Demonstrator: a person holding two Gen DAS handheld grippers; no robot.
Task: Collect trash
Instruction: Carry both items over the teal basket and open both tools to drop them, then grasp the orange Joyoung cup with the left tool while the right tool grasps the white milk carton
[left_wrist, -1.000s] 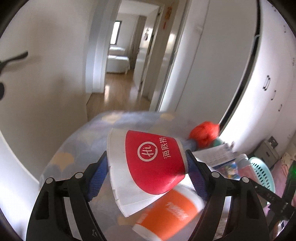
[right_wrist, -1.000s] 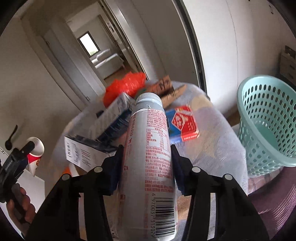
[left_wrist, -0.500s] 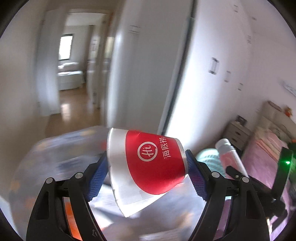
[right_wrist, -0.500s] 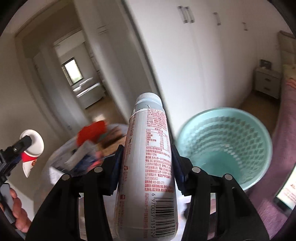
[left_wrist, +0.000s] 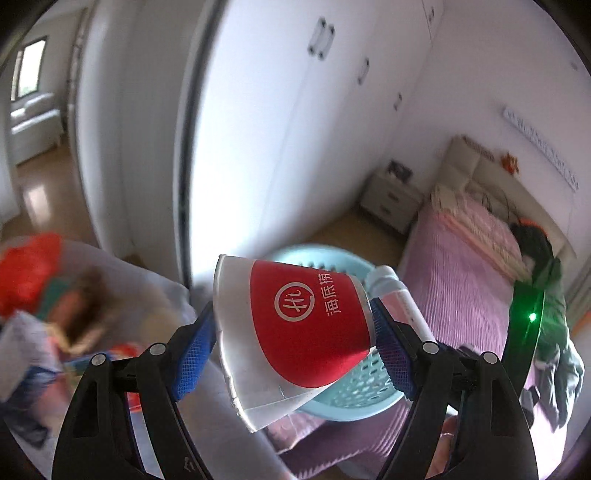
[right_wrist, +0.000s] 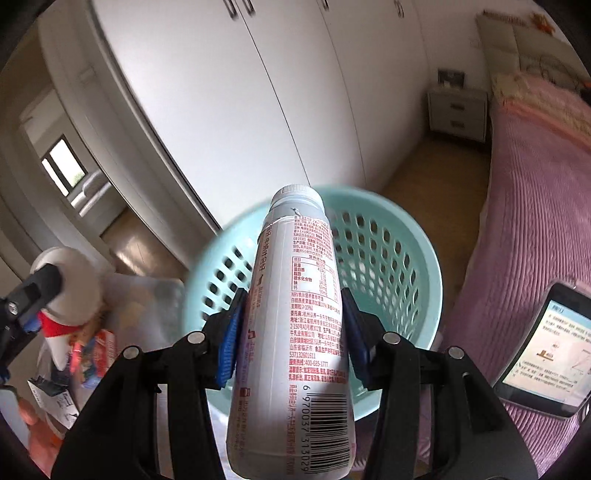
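Note:
My left gripper (left_wrist: 293, 341) is shut on a red and white paper cup (left_wrist: 295, 325), held in the air on its side. Behind it stands the pale teal laundry-style basket (left_wrist: 354, 391). My right gripper (right_wrist: 291, 332) is shut on a white plastic bottle (right_wrist: 295, 314) with red print, its cap pointing at the basket (right_wrist: 391, 258), which lies right behind and below it. The bottle also shows in the left wrist view (left_wrist: 399, 295), right of the cup. The cup also shows in the right wrist view (right_wrist: 66, 288), at the far left.
A table (left_wrist: 155, 295) with blurred litter, a red bag (left_wrist: 29, 273) and cartons stands to the left. A pink bed (right_wrist: 535, 206) with a tablet (right_wrist: 546, 354) on it is to the right. White wardrobe doors (right_wrist: 258, 92) and a nightstand (right_wrist: 458, 110) stand behind.
Both grippers have swung right, away from the table and toward the basket. The basket now sits right behind the bottle and the cup. Both grips are unchanged.

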